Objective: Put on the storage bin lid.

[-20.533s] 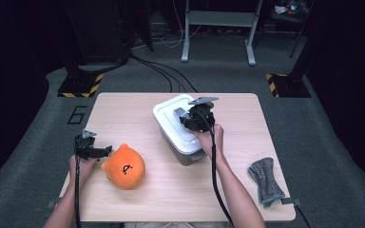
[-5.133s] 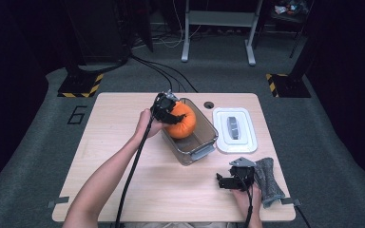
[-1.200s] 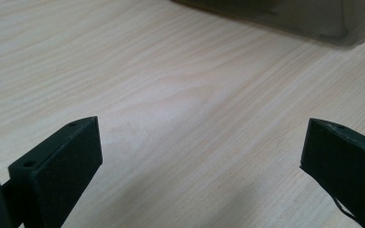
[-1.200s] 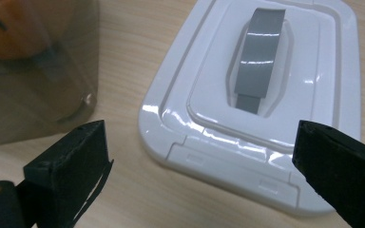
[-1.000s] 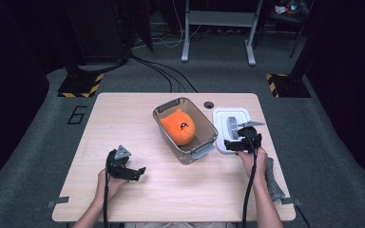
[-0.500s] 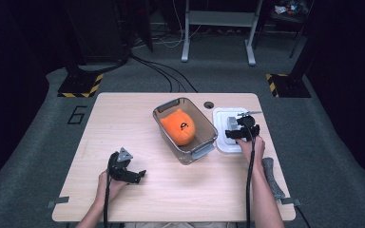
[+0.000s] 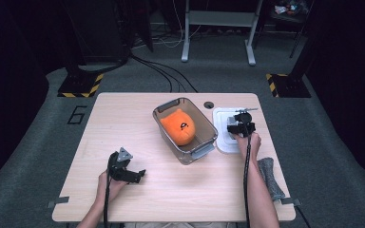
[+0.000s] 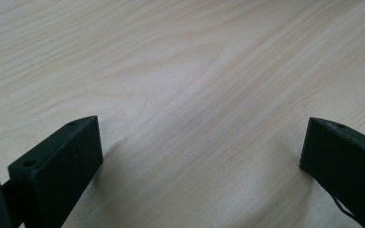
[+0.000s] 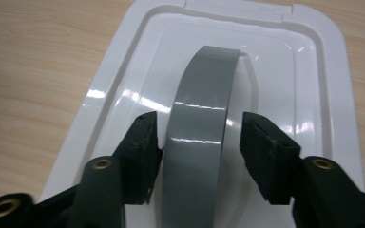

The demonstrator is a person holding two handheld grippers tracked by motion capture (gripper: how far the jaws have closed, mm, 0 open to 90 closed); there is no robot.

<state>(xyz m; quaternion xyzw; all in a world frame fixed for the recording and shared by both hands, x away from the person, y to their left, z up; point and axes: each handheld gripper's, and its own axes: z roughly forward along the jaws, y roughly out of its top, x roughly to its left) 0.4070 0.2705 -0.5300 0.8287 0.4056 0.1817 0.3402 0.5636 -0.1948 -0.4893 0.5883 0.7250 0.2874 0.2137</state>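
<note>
the table (image 7: 171,199) is pale wood with a light, wavy grain. on it stands a clear, grey-tinted box (image 7: 204,151), and inside is an orange plush toy (image 7: 181,127) with a small black mark. the lid (image 9: 123,85) is glossy white and its handle (image 9: 199,142) is plain grey. both grippers, the left gripper (image 7: 132,175) and the right gripper (image 7: 240,127), are black. near the table's right edge lies a grey cloth thing (image 7: 271,178). the floor (image 7: 342,156) is grey carpet with a dark "6" (image 7: 77,115), and the stand feet have yellow-black stripes (image 7: 83,86).
</note>
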